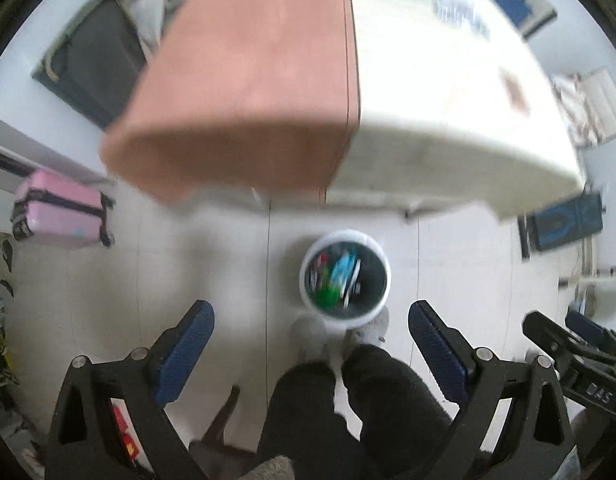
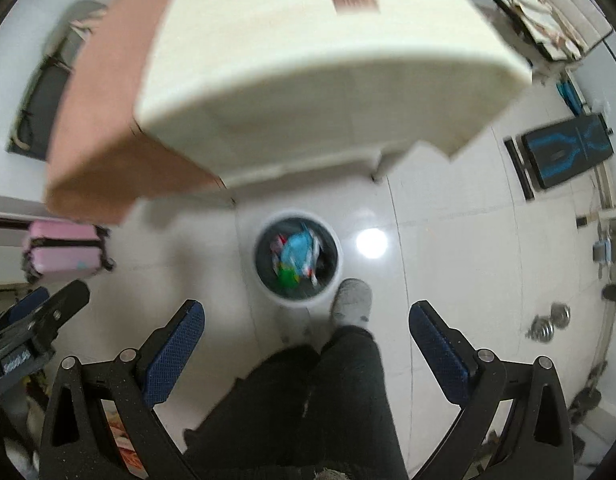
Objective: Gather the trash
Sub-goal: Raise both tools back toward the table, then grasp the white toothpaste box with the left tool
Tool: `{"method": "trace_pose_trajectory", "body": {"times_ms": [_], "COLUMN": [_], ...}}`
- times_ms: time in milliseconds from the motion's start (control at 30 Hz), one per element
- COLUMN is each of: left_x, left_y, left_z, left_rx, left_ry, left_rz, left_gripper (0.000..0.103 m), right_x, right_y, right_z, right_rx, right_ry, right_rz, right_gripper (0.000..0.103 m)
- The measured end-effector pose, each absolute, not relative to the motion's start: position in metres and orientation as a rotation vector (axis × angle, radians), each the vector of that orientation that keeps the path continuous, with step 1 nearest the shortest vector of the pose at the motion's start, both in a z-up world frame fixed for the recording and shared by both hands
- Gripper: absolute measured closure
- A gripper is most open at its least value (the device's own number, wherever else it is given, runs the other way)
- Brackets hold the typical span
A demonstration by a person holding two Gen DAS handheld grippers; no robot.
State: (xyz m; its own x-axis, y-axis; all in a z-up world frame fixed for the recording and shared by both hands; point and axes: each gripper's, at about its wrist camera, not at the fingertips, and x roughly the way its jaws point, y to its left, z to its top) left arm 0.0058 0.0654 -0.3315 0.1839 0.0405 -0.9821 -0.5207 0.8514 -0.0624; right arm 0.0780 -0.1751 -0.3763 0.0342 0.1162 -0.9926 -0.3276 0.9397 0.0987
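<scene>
A round white trash bin (image 1: 370, 314) (image 2: 336, 276) stands on the pale tiled floor below both grippers, in front of the table. Inside it lie colourful wrappers (image 1: 340, 276) (image 2: 295, 254), blue, green and red. My left gripper (image 1: 311, 316) hangs high above the bin, open, with nothing between its blue pads. My right gripper (image 2: 306, 316) is also open and empty, above the bin's near side. The right gripper (image 1: 568, 344) shows at the right edge of the left wrist view, and the left gripper (image 2: 43, 316) at the left edge of the right wrist view.
A table (image 1: 448, 92) (image 2: 328, 92) with a cream cloth and a pinkish cloth (image 1: 243, 80) overhangs the floor beyond the bin. A person's dark trouser legs (image 1: 348, 404) (image 2: 328, 400) and grey socked feet (image 2: 352, 300) stand by the bin. A pink suitcase (image 1: 59, 210) lies left.
</scene>
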Motion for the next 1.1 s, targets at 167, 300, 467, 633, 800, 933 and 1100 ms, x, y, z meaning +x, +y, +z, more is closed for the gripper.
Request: {"method": "trace_pose_trajectory", "body": {"times_ms": [167,300,467,633,800,933,1100], "left_x": [0.057,0.109,0.195,0.283,0.362,0.407,0.438], "left_y": [0.089,0.110,0.134,0.155,0.178,0.198,0.215], "left_z": [-0.283,-0.273,-0.278,-0.297,-0.331,-0.366,-0.395], "left_rx": [-0.378,-0.410,-0.475,-0.688,-0.976,-1.243,-1.327], "left_ry": [1.207,1.196,1.215,1.293,1.291,1.254,1.257], "left_rz": [0.515,0.559,0.661,0.707,0.728,0.732,0.792], "left_gripper": [0.003,0.000,0.000,0.000,0.001,0.001,0.034], "right_x": [0.149,0.223,0.351,0.459,0.539,0.591,0.622], "right_y": [-0.161,-0.153,-0.137,-0.111,-0.109,-0.111,-0.112], "right_z": [-0.308,-0.284,-0.292,-0.334,-0.372,-0.398,-0.413], "right_rx": [-0.148,-0.171,-0.197,-0.264,-0.231,-0.170,-0.151], "right_ry": [1.406,1.373,1.386,1.452,1.491,1.513,1.532], "right_rz": [0.400,0.414,0.456,0.468,0.382,0.305,0.297], "right_gripper": [0.000,0.000,0.000,0.000,0.000,0.000,0.000]}}
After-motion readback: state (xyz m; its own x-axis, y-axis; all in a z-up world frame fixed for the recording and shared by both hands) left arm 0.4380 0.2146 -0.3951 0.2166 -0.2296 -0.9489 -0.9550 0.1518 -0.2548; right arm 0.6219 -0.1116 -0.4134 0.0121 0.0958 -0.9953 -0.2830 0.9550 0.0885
